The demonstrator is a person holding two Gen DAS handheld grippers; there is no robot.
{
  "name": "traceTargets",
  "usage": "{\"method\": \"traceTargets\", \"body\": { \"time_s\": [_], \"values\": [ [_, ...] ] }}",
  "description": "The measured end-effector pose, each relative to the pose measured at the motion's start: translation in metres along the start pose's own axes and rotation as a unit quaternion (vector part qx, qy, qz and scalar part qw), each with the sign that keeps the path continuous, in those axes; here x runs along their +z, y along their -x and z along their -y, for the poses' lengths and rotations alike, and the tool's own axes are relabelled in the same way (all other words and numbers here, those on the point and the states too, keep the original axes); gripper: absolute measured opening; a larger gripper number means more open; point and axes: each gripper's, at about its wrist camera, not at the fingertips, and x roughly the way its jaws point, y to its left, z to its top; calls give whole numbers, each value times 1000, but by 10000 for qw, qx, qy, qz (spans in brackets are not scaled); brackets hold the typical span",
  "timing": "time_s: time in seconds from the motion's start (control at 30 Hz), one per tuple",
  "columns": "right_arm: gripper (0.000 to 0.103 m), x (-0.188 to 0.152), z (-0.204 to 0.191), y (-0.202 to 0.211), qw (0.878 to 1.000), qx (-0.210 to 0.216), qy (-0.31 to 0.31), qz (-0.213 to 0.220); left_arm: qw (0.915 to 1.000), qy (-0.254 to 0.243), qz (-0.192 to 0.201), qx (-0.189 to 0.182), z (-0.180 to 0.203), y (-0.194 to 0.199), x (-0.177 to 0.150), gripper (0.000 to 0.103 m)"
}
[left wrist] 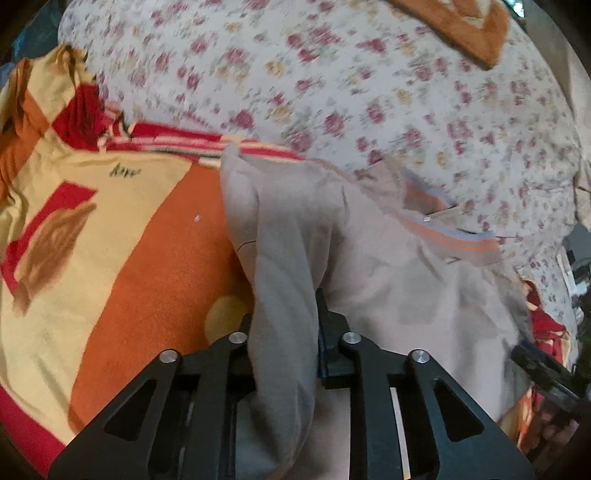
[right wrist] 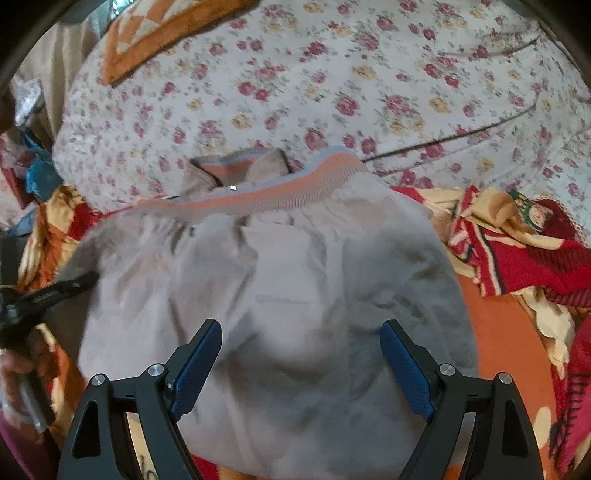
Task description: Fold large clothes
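Beige jacket [right wrist: 280,288] lies on the orange blanket [left wrist: 155,266], striped hem [right wrist: 258,192] toward the floral sheet [right wrist: 332,74]. Left gripper [left wrist: 284,325] is clamped on a fold; right gripper [right wrist: 301,362] hovers, jaws apart. Soft, light, floppy fabric; best grabbed at hem corners.

The garment [right wrist: 280,280] lies on the blanket [left wrist: 140,266], which is spread over the bed sheet [right wrist: 332,85]. Its ribbed hem [right wrist: 280,188] is at the far edge, toward the sheet. The left tool [left wrist: 284,325] pinches a fold at the garment's left side (blanket to its left). The right tool [right wrist: 301,354] sits over the garment's near part, jaws apart. A cushion [right wrist: 162,33] lies behind, on the sheet.
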Motion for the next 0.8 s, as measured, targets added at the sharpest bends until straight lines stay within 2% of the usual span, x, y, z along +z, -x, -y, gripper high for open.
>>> {"method": "traceTargets", "body": {
  "time_s": [0.13, 0.3, 0.47, 0.57, 0.7, 0.77, 0.8],
  "values": [
    [86, 3, 16, -4, 9995, -188, -214, -146, 9994, -243, 179, -184, 23, 30, 1, 10],
    [86, 9, 40, 12, 9974, -22, -717, -36, 9978, -488, 164, -406, 63, 44, 7, 9],
    [86, 15, 68, 36, 9921, 104, -1240, 150, 9934, -893, 181, -694, 131, 54, 21, 8],
    [86, 18, 86, 51, 9878, 139, -1521, 306, 9883, -1293, 185, -783, 185, 50, 20, 8],
    [86, 24, 112, 67, 9826, -62, -1774, 555, 9802, -1716, -306, -938, 251, 3, -11, 8],
    [86, 25, 124, 71, 9790, -226, -1937, 596, 9736, -1813, -776, -1146, 270, -30, -32, 9],
    [86, 25, 130, 72, 9770, -200, -2039, 588, 9714, -1808, -928, -1228, 273, -40, -39, 13]
  ]
}}
